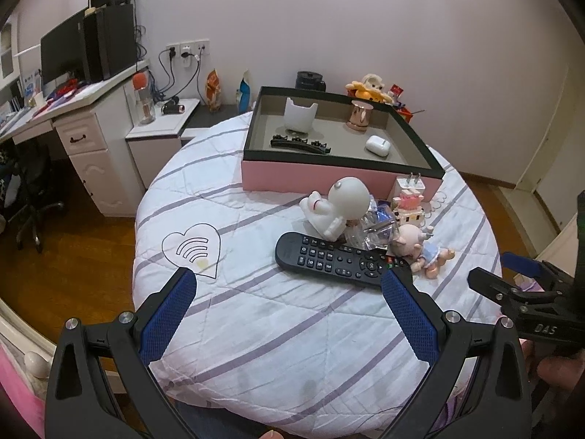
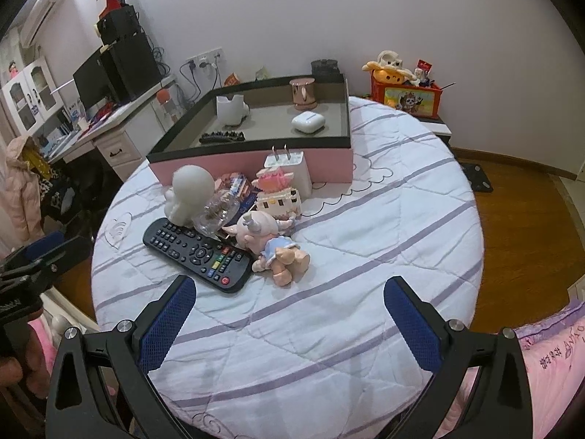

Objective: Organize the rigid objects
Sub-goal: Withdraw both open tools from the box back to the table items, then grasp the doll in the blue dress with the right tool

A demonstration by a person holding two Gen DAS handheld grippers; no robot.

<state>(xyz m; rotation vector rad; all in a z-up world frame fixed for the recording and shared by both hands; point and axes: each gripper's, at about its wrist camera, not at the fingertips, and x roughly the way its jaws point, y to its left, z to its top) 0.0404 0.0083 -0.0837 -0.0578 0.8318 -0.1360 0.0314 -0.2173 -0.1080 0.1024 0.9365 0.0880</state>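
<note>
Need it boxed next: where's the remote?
The remote lies on the bedspread outside the pink box, nearest the white figurine.

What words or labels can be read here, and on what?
"DAS": on the black frame of the right tool, seen from the left wrist.
Remote control: key markings too small to read.
Pink cloth: embroidered lettering, too distorted to read.
Red toy box: a picture, no legible words.
</note>
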